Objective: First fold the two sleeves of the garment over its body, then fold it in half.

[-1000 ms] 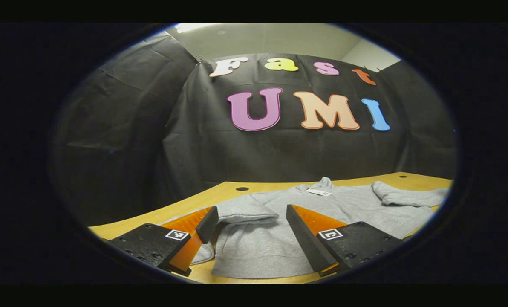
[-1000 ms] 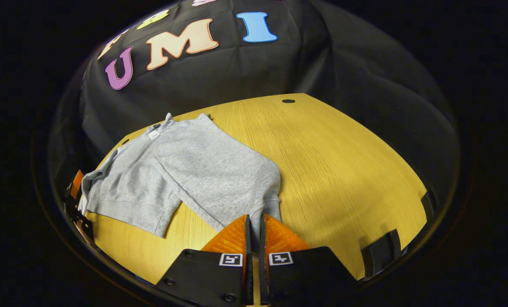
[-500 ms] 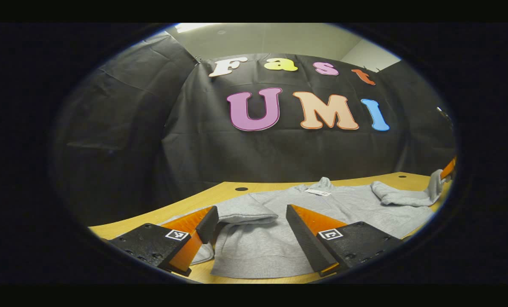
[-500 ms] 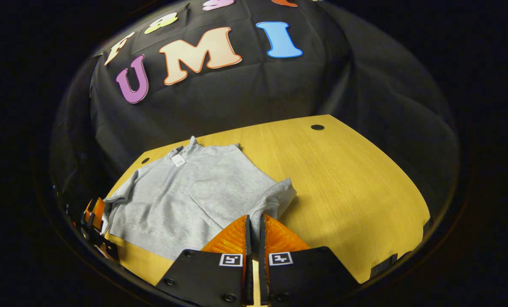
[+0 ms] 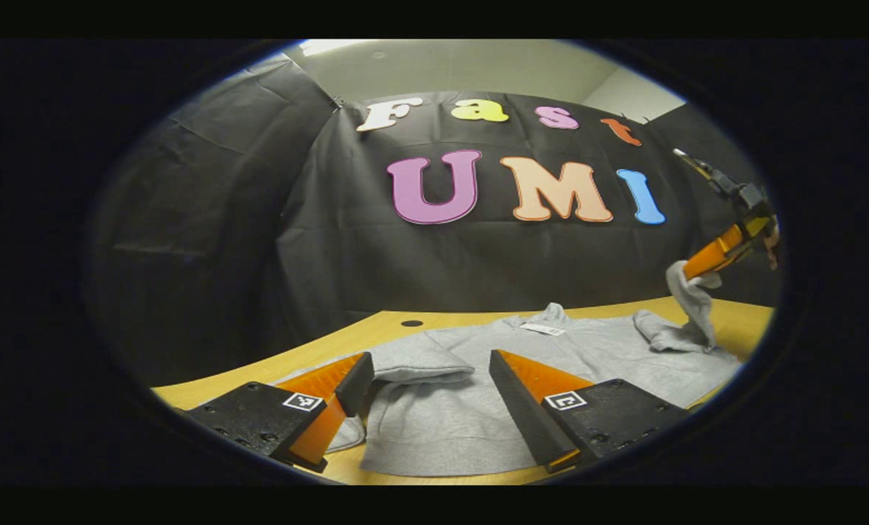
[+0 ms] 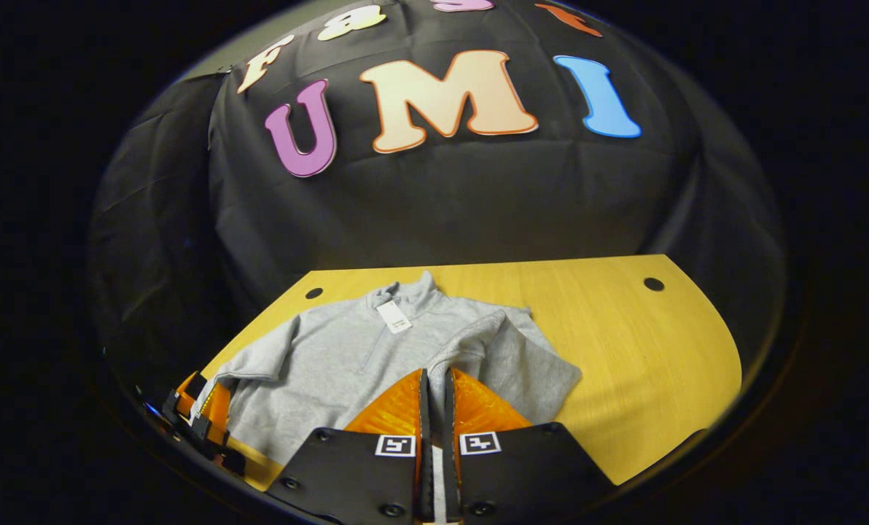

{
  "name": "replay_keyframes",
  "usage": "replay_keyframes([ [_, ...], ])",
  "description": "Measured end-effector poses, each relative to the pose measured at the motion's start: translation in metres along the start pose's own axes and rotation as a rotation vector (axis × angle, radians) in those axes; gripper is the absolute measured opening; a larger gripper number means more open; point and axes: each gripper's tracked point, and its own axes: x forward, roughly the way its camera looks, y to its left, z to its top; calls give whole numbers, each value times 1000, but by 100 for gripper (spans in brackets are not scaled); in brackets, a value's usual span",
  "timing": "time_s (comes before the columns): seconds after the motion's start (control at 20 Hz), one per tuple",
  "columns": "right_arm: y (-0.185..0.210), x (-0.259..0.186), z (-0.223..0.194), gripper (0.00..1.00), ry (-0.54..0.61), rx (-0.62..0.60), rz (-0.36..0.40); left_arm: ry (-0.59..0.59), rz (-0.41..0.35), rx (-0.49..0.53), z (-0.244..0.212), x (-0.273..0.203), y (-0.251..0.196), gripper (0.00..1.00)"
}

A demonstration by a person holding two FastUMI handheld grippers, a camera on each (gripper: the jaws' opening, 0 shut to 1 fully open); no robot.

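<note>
The grey garment [image 6: 347, 357] lies flat on the wooden counter [image 6: 624, 335], collar and neck tag toward the far wall and hem toward the near edge, so its long axis runs near to far.

The task looks to be in its first stage. The right tool [image 6: 434, 394] is clamped on the cuff of the right sleeve [image 6: 471, 343], its two fingers pressed together with grey cloth between them. In the left gripper view that sleeve [image 5: 686, 310] hangs lifted off the counter from the right tool [image 5: 700, 266], raised above the right side of the body. I judge it is being carried across but not yet laid down.

The left tool [image 5: 427, 379] sits low at the near left corner of the garment, its fingers wide apart and holding nothing. Between them lies the left sleeve [image 5: 420, 361], bunched and partly turned in over the body; whether that fold counts as finished I cannot tell.

Still to come: laying the right sleeve flat, then the fold in half.
</note>
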Motion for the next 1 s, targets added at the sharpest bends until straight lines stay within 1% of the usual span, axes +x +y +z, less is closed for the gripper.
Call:
replay_keyframes([
  [0.25,85,59,24,7,-29,-39,105,0,-4,-1,1,0,-1,94],
  [0.4,130,90,16,7,11,-14,172,1,-6,-1,-1,1,-1,94],
  [0.7,196,136,6,7,42,45,238,0,-8,-1,0,1,-1,94],
  [0.85,225,152,-9,7,62,61,280,0,-8,-1,0,1,-2,94],
  [0.9,233,157,-15,7,69,67,292,0,-8,-1,0,1,-2,95],
  [1.0,240,171,-24,7,81,62,291,0,-8,-1,-1,1,-2,95],
])
